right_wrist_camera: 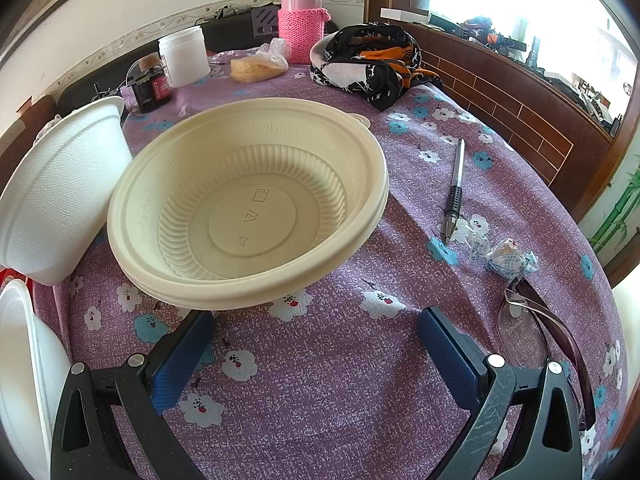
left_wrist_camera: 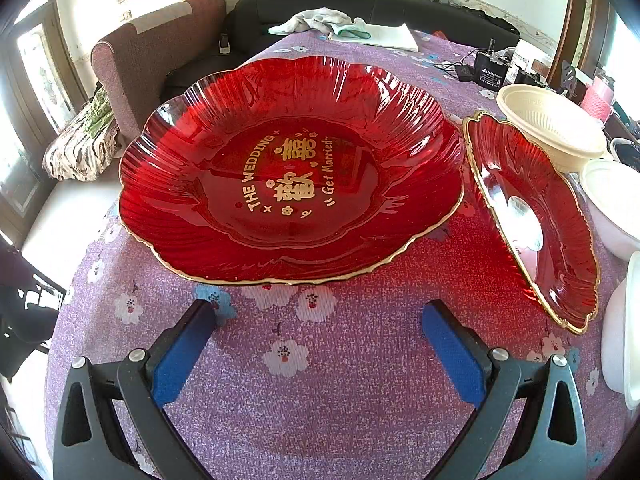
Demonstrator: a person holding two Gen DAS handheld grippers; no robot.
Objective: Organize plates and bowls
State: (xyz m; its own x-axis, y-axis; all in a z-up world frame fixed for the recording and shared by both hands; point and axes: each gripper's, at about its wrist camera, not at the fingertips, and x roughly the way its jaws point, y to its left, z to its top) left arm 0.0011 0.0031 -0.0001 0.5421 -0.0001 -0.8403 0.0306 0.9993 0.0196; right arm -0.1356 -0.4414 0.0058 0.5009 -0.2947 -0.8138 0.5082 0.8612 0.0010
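Observation:
A large red wedding plate [left_wrist_camera: 292, 168] with a gold rim lies on the purple flowered tablecloth [left_wrist_camera: 320, 380], just ahead of my left gripper [left_wrist_camera: 320, 316], which is open and empty. A smaller red plate [left_wrist_camera: 532, 220] sits tilted to its right, against a cream plastic bowl [left_wrist_camera: 552, 124]. In the right wrist view that cream bowl [right_wrist_camera: 248, 204] sits just ahead of my right gripper [right_wrist_camera: 316, 320], open and empty. White foam bowls [right_wrist_camera: 60, 192] stand at its left.
A pen [right_wrist_camera: 454, 192], wrapped candies [right_wrist_camera: 504, 258] and glasses [right_wrist_camera: 532, 332] lie to the right of the cream bowl. A pink flask [right_wrist_camera: 302, 20], a white jar [right_wrist_camera: 182, 56], a dark bottle [right_wrist_camera: 150, 84] and a scarf [right_wrist_camera: 376, 60] stand at the back. The table edge falls off at right.

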